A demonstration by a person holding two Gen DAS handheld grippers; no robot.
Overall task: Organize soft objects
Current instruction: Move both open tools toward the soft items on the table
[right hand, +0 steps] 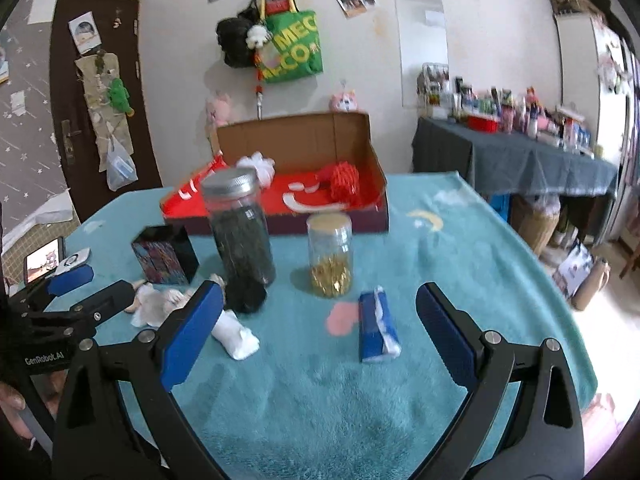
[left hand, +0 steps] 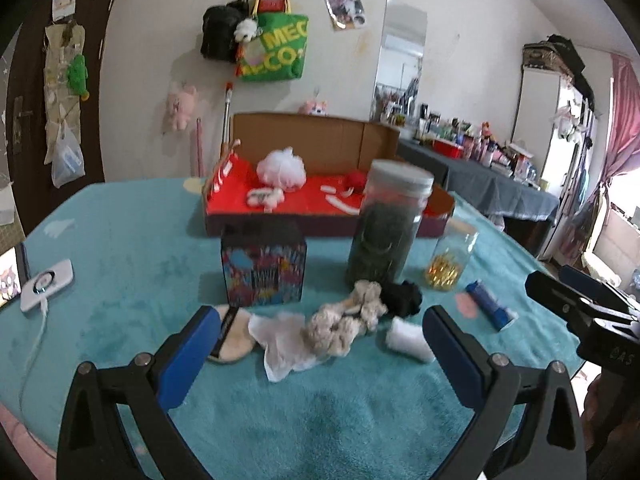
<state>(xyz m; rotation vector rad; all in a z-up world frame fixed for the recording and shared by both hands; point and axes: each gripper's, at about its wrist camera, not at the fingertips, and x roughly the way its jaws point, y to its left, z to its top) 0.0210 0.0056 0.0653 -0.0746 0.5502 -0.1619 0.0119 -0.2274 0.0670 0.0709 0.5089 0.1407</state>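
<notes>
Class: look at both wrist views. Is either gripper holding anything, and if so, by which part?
Nothing is held. The left gripper and the right gripper are both open, with only the table's teal cloth between their fingers.

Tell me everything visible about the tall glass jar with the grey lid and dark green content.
The tall clear jar with a grey screw lid stands upright on the teal fluffy cloth, in front of the open cardboard box with a red floor. It is filled almost to the neck with dark green, leaf-like matter. The lid is on. At its foot lie a beige scrunchie and a black scrunchie; contact looks likely. No gripper holds it.
</notes>
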